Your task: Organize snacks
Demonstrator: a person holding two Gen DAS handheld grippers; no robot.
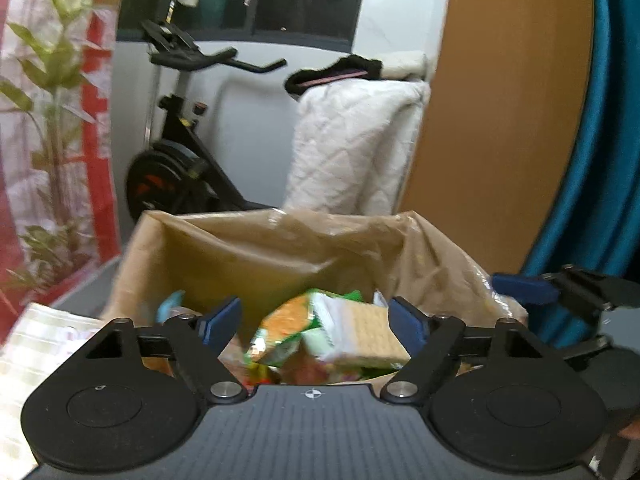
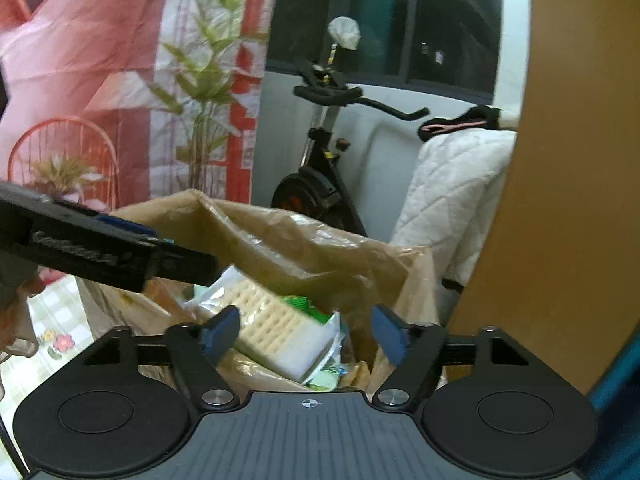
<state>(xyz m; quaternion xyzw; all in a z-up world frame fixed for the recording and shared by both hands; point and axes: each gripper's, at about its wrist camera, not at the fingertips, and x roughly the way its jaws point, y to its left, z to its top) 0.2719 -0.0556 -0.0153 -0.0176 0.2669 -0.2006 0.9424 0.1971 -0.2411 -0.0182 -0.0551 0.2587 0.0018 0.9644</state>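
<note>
Both grippers parked over the snack box, nothing held. Left gripper (image 1: 316,320): jaws spread, empty. Right gripper (image 2: 306,330): jaws spread, empty too. Also visible crossing into each other's views, at the box edges.

Snacks sitting inside a cardboard box (image 1: 224,248) lined with a crinkled brown plastic bag (image 2: 320,248). On top: cracker pack (image 2: 272,324), clear wrap, square crackers showing through; same pack in the left view (image 1: 368,332). Next to it, touching, an orange-and-green packet (image 1: 288,320). More wrappers underneath, too blurred to name.

Handling, as a guess:
- Cracker pack: light, stiff as a block but brittle inside. Pinch across the short sides, mid-length, gentle close. Film likely slippery.
- Orange-and-green packet: soft, light, crushable. Grab by a sealed edge or across the body, loosely.
- Liner bag: floppy, likely to snag a finger (image 2: 386,332) on the way in or out.

Surface: box standing on a light checked tablecloth (image 2: 52,320) with small flower print. Wooden panel (image 1: 500,100) just right of the box, teal fabric (image 1: 592,160) beyond it.

Room: exercise bike (image 1: 180,152) behind the box, white quilted cover (image 1: 352,148) draped beside it, dark window above, red-and-white curtain (image 2: 100,60) with a leafy plant (image 2: 204,92) on the left. Motion blur throughout, fine detail unreliable.
</note>
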